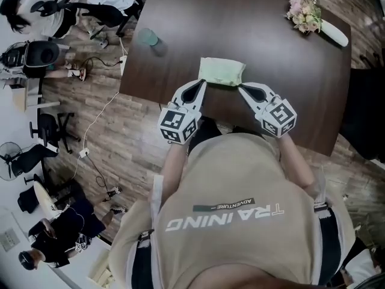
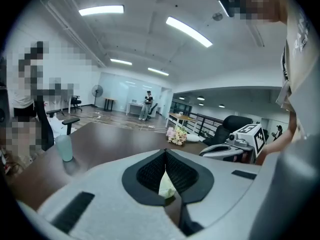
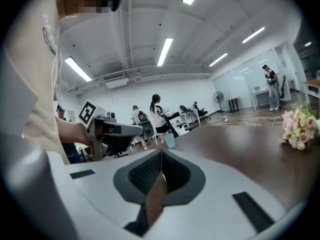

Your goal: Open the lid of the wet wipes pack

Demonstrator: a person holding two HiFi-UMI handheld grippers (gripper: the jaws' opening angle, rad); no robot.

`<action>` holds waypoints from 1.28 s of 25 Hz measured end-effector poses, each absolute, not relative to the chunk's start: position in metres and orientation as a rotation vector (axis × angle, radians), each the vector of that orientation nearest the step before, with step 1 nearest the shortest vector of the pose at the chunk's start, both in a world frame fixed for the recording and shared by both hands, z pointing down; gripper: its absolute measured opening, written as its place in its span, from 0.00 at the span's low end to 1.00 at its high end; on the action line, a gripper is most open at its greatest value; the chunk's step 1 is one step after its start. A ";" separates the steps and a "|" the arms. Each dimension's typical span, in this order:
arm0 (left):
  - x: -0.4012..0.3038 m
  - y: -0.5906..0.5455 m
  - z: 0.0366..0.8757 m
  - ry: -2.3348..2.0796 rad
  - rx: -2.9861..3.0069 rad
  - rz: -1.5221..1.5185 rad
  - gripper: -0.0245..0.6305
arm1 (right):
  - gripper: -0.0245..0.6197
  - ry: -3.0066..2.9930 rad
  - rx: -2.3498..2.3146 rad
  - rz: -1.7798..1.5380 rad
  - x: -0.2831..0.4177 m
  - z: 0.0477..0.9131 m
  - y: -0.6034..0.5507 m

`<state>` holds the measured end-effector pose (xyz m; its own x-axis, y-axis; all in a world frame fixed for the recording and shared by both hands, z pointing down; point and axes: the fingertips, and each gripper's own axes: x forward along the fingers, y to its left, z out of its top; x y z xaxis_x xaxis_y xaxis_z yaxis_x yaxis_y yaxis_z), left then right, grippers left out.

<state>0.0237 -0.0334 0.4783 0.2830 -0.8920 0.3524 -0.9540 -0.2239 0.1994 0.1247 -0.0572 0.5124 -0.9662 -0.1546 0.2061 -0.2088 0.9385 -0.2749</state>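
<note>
1. Wet wipes pack (image 1: pixel 221 71): a pale green soft pouch lying flat close to the near edge of the surface (image 1: pixel 271 47), about midway along that edge.
2. Handling, as I judge it: light, squashy and clad in slick film. It will probably slide or buckle if pushed from one side only, so one side needs steadying while the other works.
3. The lid is likely a stiff flap on the top face, but I cannot make it out from the head view. The best hold is probably the flap's free lip, lifted up and back while the pouch body is pinned.
4. Left claw (image 1: pixel 201 83): its tips are closed together at the pack's left near corner. A sliver of pale green shows in the slit between the pads. Whether film is nipped there or merely seen through the slit, I cannot tell.
5. Right claw (image 1: pixel 240 88): fully closed on nothing, just beside the pack's right near corner, with only bare surface showing through its slit.
6. The surface is dark, smooth wood-look, so it offers little grip. A teal cup (image 1: pixel 148 38) stands near the far left corner and a posy (image 1: pixel 304 12) near the far right corner, both well apart from the pack.
7. The room is an open office with a plank floor (image 1: pixel 120 131), a trailing cable (image 1: pixel 96 122), swivel chairs (image 1: pixel 51 131) and people at a distance.
</note>
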 end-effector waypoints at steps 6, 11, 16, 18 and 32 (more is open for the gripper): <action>-0.005 -0.057 0.488 -1.501 2.296 0.257 0.05 | 0.06 -2.887 0.533 0.412 0.094 0.504 -0.081; -0.019 -0.073 0.497 -1.310 2.382 0.291 0.05 | 0.06 -2.804 0.695 0.386 0.074 0.504 -0.087; -0.025 -0.081 0.495 -1.144 2.474 0.302 0.05 | 0.06 -2.727 0.869 0.407 0.066 0.504 -0.092; -0.027 -0.082 0.497 -1.075 2.510 0.316 0.05 | 0.06 -2.702 0.939 0.430 0.063 0.506 -0.094; -0.023 -0.082 0.507 -0.885 2.600 0.342 0.05 | 0.07 -2.581 1.092 0.374 0.067 0.520 -0.088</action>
<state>-0.0226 -0.0816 0.5072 0.7729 -0.5349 0.3413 -0.6253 -0.7333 0.2668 0.0667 -0.0880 0.5200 -0.6600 -0.6469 0.3820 -0.7287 0.6749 -0.1162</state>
